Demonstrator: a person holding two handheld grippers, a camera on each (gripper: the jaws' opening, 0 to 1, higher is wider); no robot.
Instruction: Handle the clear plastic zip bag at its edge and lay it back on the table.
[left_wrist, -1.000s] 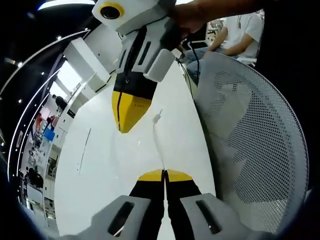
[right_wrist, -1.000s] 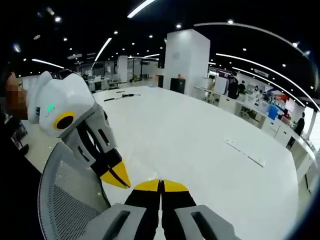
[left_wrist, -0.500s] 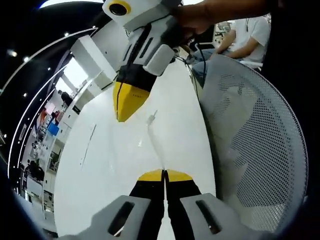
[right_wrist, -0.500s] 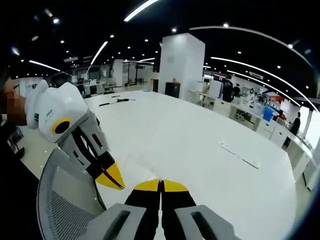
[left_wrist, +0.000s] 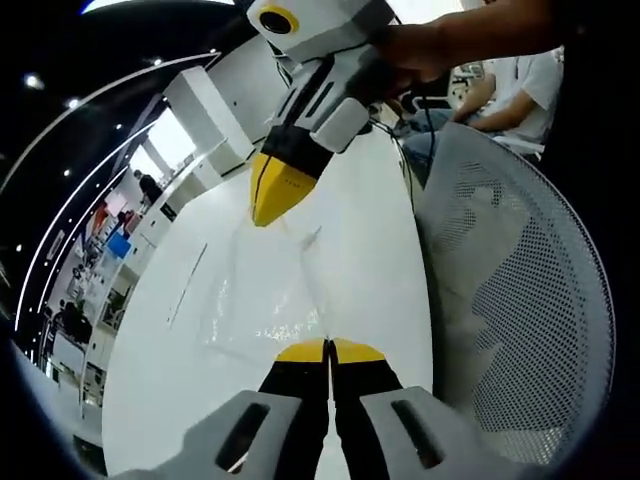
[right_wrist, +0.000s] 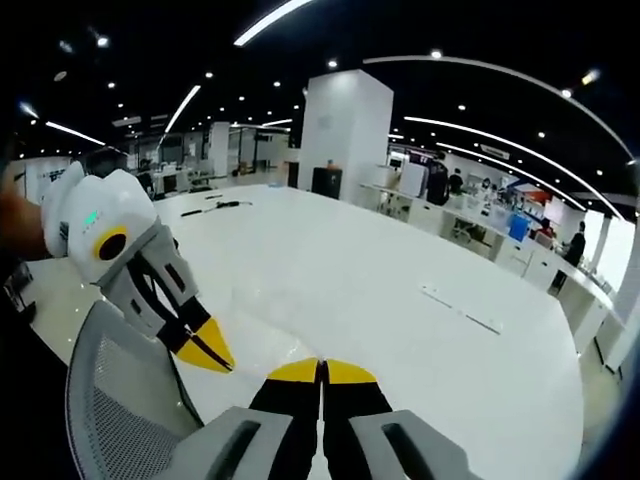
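Both hand-held grippers clamp clear zip bag (left_wrist: 262, 305) edge above table (left_wrist: 160, 400); bag outline faint.

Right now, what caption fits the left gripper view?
Two shut grippers, left and right, stretch a clear bag over the white table.

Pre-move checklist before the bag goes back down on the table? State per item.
1. Left gripper closed on the clear zip bag edge: ok, jaws together with the film running into them.
2. Right gripper closed on the bag's other end: jaws shut; grip on the film cannot tell.
3. Bag stretched between the two grippers, not bunched: ok, though the film is faint.
4. White table beneath the bag free of clutter: ok; the thin strip lies well away.
5. Mesh chair back clear of the path: not ok, it sits close beside both grippers.
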